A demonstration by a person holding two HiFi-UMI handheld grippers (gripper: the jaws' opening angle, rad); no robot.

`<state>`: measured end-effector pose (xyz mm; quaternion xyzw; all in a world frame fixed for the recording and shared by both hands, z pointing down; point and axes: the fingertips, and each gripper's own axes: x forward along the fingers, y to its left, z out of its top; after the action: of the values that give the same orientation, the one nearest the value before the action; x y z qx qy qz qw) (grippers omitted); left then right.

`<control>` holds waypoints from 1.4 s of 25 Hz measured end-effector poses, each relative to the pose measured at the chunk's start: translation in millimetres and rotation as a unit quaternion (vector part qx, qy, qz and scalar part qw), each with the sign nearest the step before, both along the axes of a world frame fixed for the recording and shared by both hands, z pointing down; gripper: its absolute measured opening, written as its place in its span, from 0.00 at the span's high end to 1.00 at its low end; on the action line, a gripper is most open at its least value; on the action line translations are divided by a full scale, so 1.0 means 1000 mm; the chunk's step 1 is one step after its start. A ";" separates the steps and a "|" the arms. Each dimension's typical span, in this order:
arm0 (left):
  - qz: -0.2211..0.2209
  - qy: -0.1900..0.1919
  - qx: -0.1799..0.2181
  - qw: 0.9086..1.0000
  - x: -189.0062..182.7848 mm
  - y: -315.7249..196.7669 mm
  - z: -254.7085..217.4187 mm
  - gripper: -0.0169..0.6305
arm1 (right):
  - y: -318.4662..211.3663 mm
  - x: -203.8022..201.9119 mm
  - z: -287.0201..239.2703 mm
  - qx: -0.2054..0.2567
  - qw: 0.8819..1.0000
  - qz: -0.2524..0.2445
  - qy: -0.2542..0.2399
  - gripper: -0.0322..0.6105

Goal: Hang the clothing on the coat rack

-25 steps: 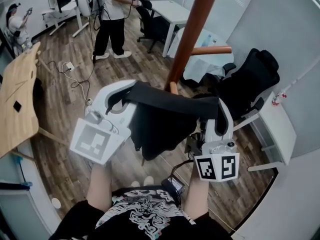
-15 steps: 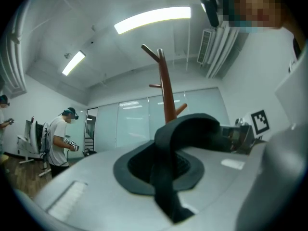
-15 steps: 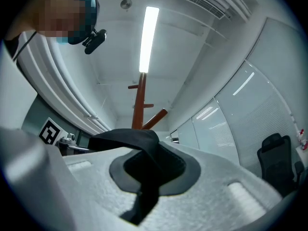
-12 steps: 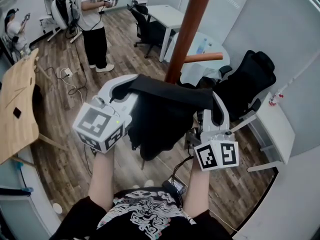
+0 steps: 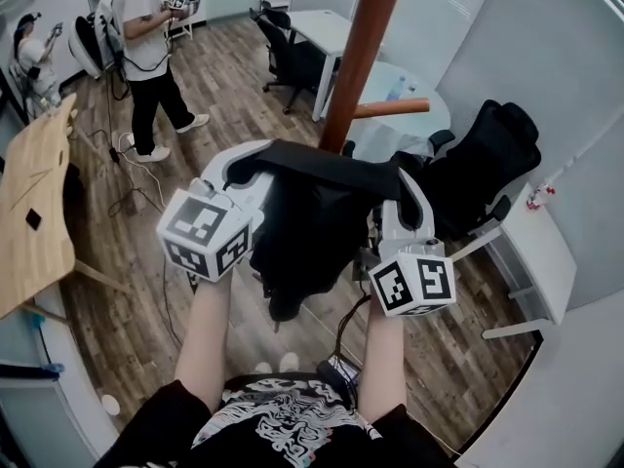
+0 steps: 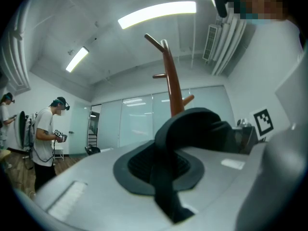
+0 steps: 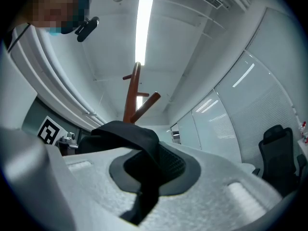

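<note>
Two tongs are held up just in front of the coat rack (image 5: 363, 52), and one black garment (image 5: 312, 227) is stretched between them. The left tongs (image 5: 237, 171) are pressed together on a fold of cloth at one top corner. The right tongs (image 5: 408, 191) are pinched on the other corner in the same way. In each gripper view a dark band of fabric is seen clamped between the jaws. The garment is held in the air on the near side of the rack's brown pole, its top edge drawn taut and its lower part left dangling. Whether the pole is touched by it cannot be told. One peg (image 5: 392, 108) is seen jutting to the right of the pole in the head view, where the rack's top is cut off and its foot is hidden behind the cloth. Two black office chairs are found past the rack, one (image 5: 487, 159) to its right and one (image 5: 288, 47) beyond it. Two people (image 5: 146, 47) are seen far to its left.
</note>
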<state>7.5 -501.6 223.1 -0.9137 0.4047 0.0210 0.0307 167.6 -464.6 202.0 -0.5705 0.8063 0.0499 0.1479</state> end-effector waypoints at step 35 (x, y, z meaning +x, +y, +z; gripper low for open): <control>0.046 -0.026 -0.011 0.999 0.013 0.040 0.065 0.94 | 0.027 -0.035 0.076 -0.048 0.997 -0.047 0.041 0.91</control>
<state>20.2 -461.7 287.8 -0.9319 0.3615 -0.0058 0.0296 132.3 -437.4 277.5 -0.5355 0.8393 0.0277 0.0892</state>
